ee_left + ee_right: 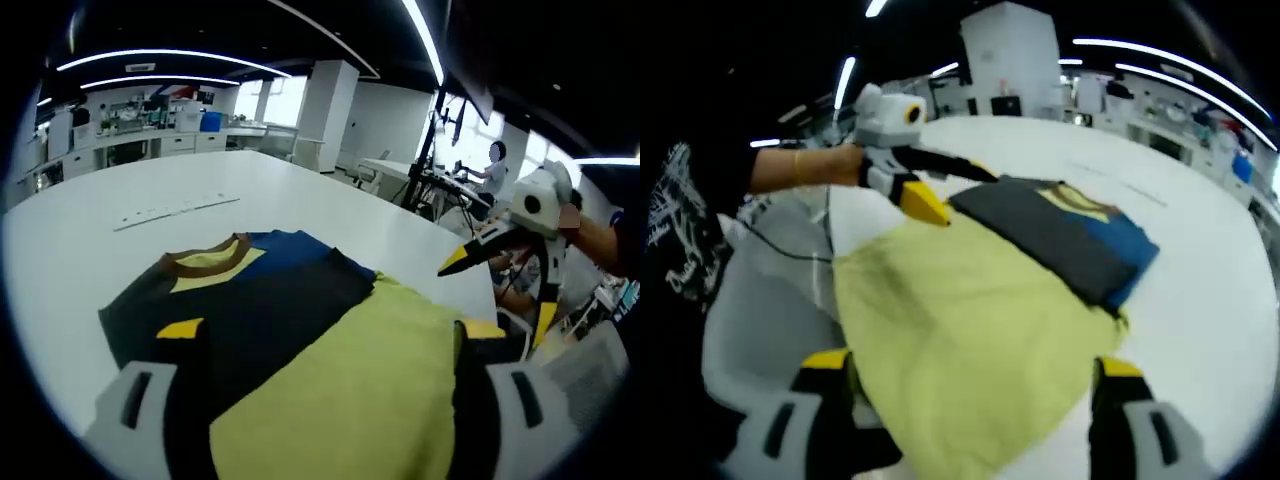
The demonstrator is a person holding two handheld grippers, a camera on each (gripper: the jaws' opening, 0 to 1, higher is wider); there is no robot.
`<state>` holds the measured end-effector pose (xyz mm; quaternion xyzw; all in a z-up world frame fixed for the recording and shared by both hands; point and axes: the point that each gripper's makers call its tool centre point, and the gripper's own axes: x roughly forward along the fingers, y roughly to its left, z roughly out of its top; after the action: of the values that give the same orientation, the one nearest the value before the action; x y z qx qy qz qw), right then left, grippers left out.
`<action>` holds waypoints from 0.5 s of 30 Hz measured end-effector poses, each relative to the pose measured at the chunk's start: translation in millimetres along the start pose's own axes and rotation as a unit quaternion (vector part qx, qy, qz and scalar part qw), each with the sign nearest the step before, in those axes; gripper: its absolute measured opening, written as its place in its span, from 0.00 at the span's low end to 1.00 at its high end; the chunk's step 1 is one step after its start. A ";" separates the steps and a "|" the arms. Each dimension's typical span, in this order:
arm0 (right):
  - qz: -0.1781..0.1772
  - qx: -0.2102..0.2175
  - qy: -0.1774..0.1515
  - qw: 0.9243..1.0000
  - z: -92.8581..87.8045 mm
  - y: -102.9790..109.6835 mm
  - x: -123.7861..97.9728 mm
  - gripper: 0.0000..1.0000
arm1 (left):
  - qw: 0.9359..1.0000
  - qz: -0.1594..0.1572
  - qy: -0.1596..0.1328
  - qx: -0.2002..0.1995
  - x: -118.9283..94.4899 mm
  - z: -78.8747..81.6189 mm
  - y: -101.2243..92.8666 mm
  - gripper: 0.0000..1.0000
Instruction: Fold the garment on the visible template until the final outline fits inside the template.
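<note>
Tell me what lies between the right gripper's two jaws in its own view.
In the right gripper view, the yellow part of the garment spreads across the stretch between the right gripper jaws, lying on the white table.

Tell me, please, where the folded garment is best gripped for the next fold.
Probably the garment's dark collar end, approached from the far side: it lies flat and folded, overhanging the yellow template. Pinch both corners and fold toward the template. The left gripper already hovers there.
</note>
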<state>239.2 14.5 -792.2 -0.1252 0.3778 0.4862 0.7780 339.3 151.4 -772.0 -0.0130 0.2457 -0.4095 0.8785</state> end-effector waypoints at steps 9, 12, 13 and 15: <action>0.017 -0.020 0.024 0.999 -16.3 12.2 -2.0 0.99 | 1.000 0.013 0.023 0.013 -48.4 -33.8 -4.4 0.99; 0.018 -0.027 0.029 0.999 -20.7 15.0 -3.0 0.99 | 1.000 0.017 0.019 0.011 -60.7 -39.2 -5.0 0.99; 0.018 -0.029 0.031 0.999 -21.9 15.8 -3.3 0.99 | 1.000 0.019 0.020 0.012 -63.6 -41.0 -5.6 0.99; 0.017 -0.034 0.035 0.999 -25.7 17.5 -3.9 0.97 | 0.999 0.024 0.023 0.016 -71.6 -46.2 -6.5 0.99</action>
<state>211.4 6.1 -804.0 -0.1617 0.3903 0.5075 0.7510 275.3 207.3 -781.0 0.0163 0.2592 -0.3926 0.8823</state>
